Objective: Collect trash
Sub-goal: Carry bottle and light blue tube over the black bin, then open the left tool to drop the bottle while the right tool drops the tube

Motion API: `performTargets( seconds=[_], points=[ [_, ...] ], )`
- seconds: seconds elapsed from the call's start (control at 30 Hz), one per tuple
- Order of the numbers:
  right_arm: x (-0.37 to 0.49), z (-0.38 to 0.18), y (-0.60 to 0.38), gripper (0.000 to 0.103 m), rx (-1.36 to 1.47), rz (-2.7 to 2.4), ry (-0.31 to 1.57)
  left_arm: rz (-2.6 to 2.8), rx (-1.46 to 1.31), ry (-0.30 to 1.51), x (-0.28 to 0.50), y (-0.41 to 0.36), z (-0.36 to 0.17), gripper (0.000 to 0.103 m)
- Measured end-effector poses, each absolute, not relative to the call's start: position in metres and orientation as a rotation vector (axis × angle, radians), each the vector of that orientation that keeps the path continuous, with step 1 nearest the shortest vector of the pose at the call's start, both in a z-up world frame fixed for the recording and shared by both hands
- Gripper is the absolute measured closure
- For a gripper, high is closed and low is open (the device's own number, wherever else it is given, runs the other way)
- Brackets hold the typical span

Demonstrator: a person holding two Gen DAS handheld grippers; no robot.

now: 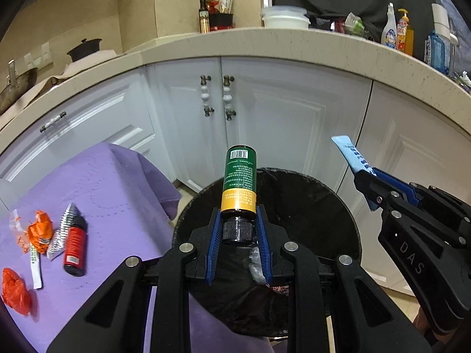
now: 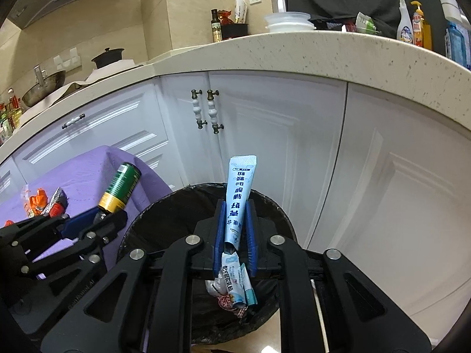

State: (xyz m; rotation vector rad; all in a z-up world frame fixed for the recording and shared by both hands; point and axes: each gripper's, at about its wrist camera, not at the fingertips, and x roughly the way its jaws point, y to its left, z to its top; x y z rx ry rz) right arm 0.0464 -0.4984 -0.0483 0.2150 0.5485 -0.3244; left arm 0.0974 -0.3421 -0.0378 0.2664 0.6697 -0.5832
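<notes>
Drop-off step: left tongs [image 1: 238, 232] grip the green bottle [image 1: 240, 181], right tongs [image 2: 235, 229] loosely pinch the blue sachet [image 2: 239, 197], both above the bin [image 1: 309, 203]; next, release.

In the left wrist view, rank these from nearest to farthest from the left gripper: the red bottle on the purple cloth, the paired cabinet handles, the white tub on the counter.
From the left gripper:
1. Red bottle, lying on the purple cloth to the left.
2. Paired cabinet handles, straight ahead on the white doors.
3. White tub, up on the counter, beyond the handles.
</notes>
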Motion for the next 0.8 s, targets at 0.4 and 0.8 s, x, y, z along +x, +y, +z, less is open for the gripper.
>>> performTargets(
  seconds=[0.4, 0.8],
  points=[
    [0.049, -0.053, -0.503, 0.067, 0.223, -0.341, 0.55, -0.556, 0.229, 0.691, 0.102, -0.335, -0.04, 0.053],
    [0.05, -0.041, -0.487, 0.067, 0.216, -0.334, 0.532, -0.522, 0.194, 0.659, 0.106, -0.309, -0.026, 0.05]
  ],
)
